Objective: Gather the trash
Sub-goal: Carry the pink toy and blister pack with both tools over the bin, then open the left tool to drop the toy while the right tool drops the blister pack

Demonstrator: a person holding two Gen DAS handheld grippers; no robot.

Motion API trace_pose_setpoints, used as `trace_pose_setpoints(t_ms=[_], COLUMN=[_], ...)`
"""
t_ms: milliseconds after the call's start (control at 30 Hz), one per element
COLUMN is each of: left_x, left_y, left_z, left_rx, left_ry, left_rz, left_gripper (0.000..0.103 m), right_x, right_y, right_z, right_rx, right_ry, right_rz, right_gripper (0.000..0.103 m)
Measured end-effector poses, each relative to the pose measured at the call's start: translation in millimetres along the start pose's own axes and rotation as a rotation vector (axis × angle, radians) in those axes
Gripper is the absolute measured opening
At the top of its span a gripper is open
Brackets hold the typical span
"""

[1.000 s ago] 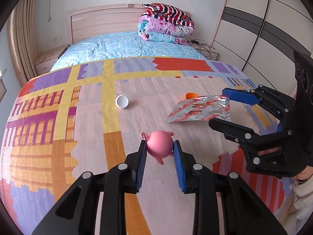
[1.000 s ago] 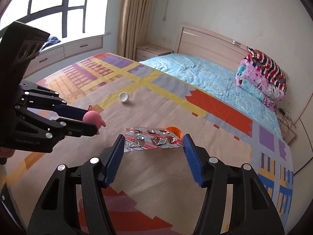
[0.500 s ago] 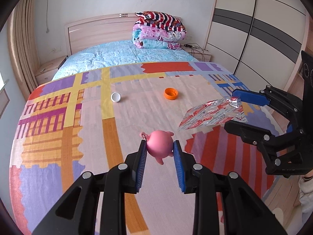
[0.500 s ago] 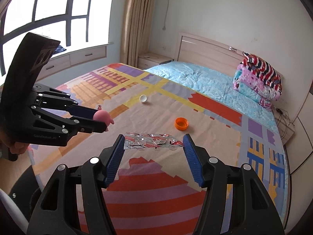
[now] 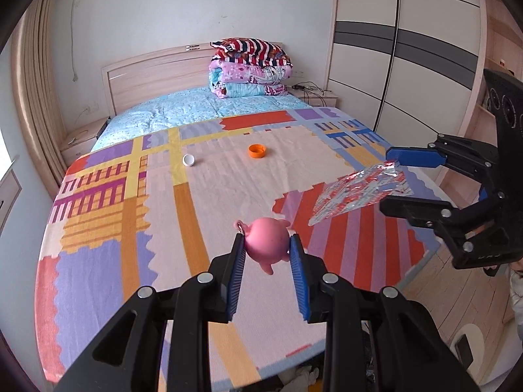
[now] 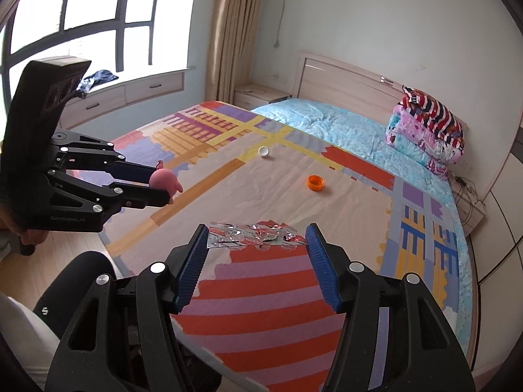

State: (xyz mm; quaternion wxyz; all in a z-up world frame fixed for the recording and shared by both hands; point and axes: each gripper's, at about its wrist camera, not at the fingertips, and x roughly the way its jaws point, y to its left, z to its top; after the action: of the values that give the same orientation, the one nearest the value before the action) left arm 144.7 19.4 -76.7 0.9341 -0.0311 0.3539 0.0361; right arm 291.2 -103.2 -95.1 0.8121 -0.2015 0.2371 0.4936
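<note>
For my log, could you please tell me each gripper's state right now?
Left gripper: closed on the pink toy.
Right gripper: closed on the foil wrapper.

Both handheld grippers are raised, each closed on something. The left gripper [image 5: 267,251] points forward, its two blue ribbed pads [image 5: 238,274] pressed against either side of a round pink rubber pig toy [image 5: 266,246] held at the fingertips — the toy's legs hang below the jaws. Off to its right, the right gripper [image 6: 258,238] holds its black fingers wider, the blue pads [image 6: 322,269] pinching the two ends of a crinkled red-and-silver foil wrapper [image 6: 256,234] stretched flat between them. A bare hand [image 6: 19,228] grips the left gripper's handle from beneath.
</note>
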Motion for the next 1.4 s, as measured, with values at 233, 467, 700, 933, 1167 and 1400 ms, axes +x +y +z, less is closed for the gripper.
trace_pose_setpoints(t_ms=[233,467,700,933,1167,1400], left_x=[-21,-41,-40,-25,4,37], left_y=[-12,-35,-49,-51,-44,-35], left_z=[-32,-73,-107,-139,-168,-195], left_rx=[-0.002,0.028,0.036,0.032,0.016,-0.015], left_ry=[0.004,0.021,0.094,0.173,0.271,0.377], left_rz=[-0.024,-0.027,-0.070,-0.084,-0.080,-0.090], left_gripper=[0.027,0.027,0.027,0.027,0.027,0.027], right_x=[-26,-45,-48,-36,-12,18], right_y=[29,57,80,100,117,131], right_z=[-19,-43,-69,-94,-119,-143], right_rx=[-0.010,-0.035,-0.037,-0.034,-0.051,-0.076], right_ry=[-0.001,0.027,0.052,0.102,0.167,0.247], right_rz=[0.041,0.075,0.093,0.111,0.111,0.117], right_gripper=[0.060,0.060,0.060,0.060,0.060,0.060])
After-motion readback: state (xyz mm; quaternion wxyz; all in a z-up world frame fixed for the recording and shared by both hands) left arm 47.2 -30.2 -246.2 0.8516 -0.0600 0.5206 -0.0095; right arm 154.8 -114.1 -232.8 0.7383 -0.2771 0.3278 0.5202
